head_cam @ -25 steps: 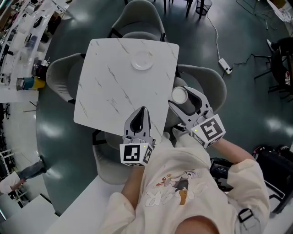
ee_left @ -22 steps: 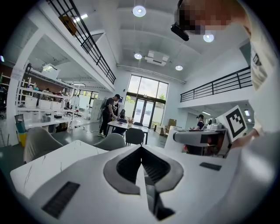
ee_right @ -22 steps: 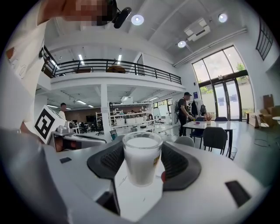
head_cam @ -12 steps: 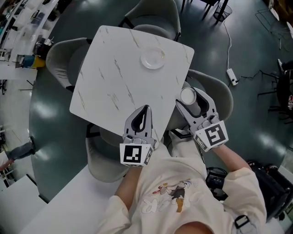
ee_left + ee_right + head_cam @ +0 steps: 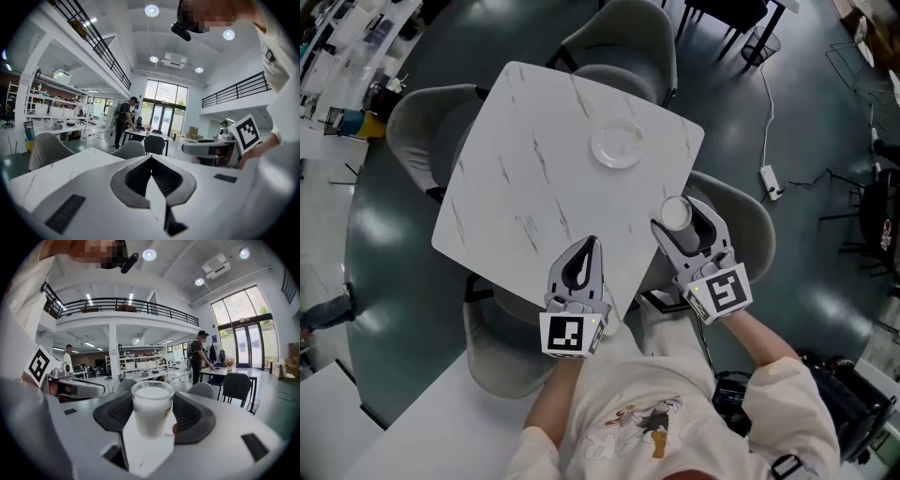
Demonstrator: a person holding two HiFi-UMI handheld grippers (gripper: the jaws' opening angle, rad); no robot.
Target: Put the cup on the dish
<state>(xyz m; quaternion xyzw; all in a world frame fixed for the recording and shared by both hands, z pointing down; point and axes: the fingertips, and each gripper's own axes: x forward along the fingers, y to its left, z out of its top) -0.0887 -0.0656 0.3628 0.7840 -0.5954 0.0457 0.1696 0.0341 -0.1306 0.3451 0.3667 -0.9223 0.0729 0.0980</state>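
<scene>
1. Looking down on a white marbled worktop (image 5: 534,187), set cornerwise and ringed by grey chairs (image 5: 422,141).
2. Hanging over the near edge of that worktop: the left tongs (image 5: 589,246), pressed together on nothing and taking no part in the job.
3. Reaching in from the right: the right tongs (image 5: 680,217), pinching the cup by its side wall at about mid-height and keeping it upright.
4. Sitting on the far part of the worktop, toward its right corner: the dish (image 5: 617,145), small, round, shallow, clear-looking and bare. Probably behaving as a hard, light thing, so likely skidding on the smooth top if nudged sideways.
5. Riding in the air beside the worktop's right edge, well apart from the dish and touching nothing but the pads: the cup (image 5: 676,213), pale and translucent, seemingly holding something white up to near the rim.
   - Judging it light but thin-walled, so yielding under a hard squeeze and slipping under a slack one.
   - Judging the present hold a sound one: gripping across the body below the rim and leaving the base free for setting down.
   - Calling for level carrying and a straight-down placing, given the possible filling.
</scene>
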